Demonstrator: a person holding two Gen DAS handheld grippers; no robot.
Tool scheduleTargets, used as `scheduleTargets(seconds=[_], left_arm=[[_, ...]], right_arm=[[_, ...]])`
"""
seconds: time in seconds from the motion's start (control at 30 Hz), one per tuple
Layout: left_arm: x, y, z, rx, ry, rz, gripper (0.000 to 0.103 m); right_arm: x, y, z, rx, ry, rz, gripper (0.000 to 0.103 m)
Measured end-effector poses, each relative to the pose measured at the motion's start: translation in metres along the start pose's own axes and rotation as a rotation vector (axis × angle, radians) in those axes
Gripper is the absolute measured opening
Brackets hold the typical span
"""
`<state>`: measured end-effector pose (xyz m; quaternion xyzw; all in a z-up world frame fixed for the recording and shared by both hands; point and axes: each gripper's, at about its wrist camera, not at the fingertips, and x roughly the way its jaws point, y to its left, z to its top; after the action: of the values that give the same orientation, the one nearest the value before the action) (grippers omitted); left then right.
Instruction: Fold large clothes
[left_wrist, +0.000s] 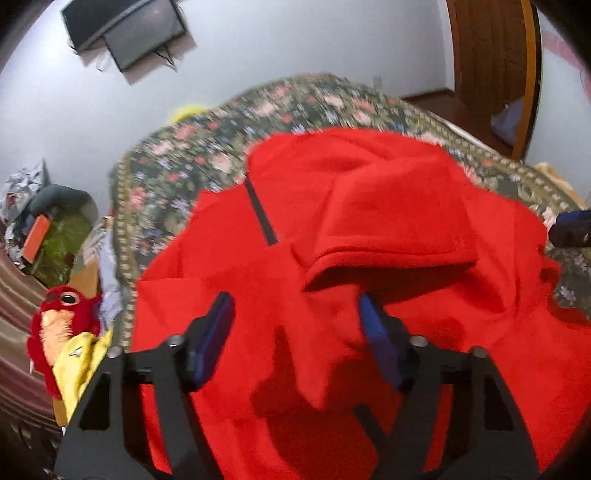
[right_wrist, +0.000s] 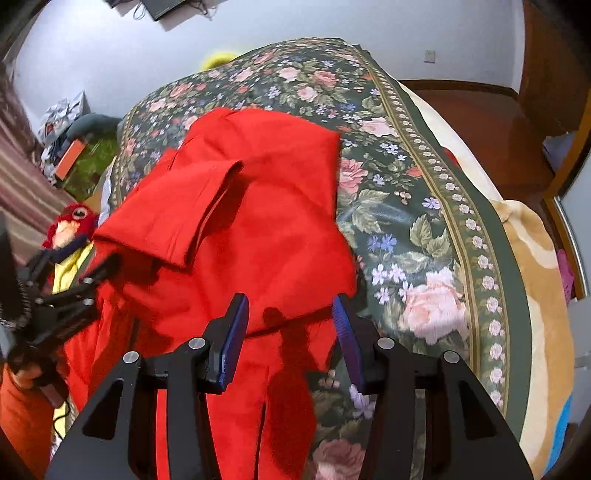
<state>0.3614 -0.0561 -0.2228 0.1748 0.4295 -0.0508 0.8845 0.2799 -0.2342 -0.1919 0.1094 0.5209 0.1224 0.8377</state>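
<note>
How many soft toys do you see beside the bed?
1: a red plush toy lies left of the floral bed cover, beside a yellow cloth. Others may be hidden.

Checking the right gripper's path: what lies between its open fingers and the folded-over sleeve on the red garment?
Only red garment fabric. In the right wrist view, the right gripper is open over the hem, and smooth cloth runs up to the sleeve.

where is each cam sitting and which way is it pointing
Left wrist: on the left gripper, facing forward over the red garment; its open fingers show.
Right wrist: on the right gripper, facing the garment's right edge and the floral bedspread; its open fingers show, and the left gripper at the left edge.
Shared: garment, bedspread, red plush toy.
</note>
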Motion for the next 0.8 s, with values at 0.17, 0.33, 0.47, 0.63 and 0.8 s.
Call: scheduleTargets(seconds=[0.17,0.33,0.47,0.63,0.8], left_arm=[[0.020,-0.027,0.010,0.117,-0.034,0.095,0.060],[0.025,-0.037,0.023,0.157,-0.079,0.124,0.047],[0.026,-0.007,0.036,0.006,-0.050,0.062,0.014],[0.004,0.038,0.033,-0.136,-0.097,0.084,0.004],[-0.021,0.077,0.011,-0.248,-0.118,0.053,0.004]], right_arm=[[0.020,0.002,0.007,-0.019,0.028,-0.014,0.044],[0.041,0.002,0.008,-0.032,0.094,0.006,0.044],[0.045,-0.005,0.003,0.028,0.123,0.047,0.044],[0.039,0.003,-0.001,-0.010,0.129,0.046,0.044],[0.046,0.013,-0.001,-0.013,0.133,0.053,0.044]])
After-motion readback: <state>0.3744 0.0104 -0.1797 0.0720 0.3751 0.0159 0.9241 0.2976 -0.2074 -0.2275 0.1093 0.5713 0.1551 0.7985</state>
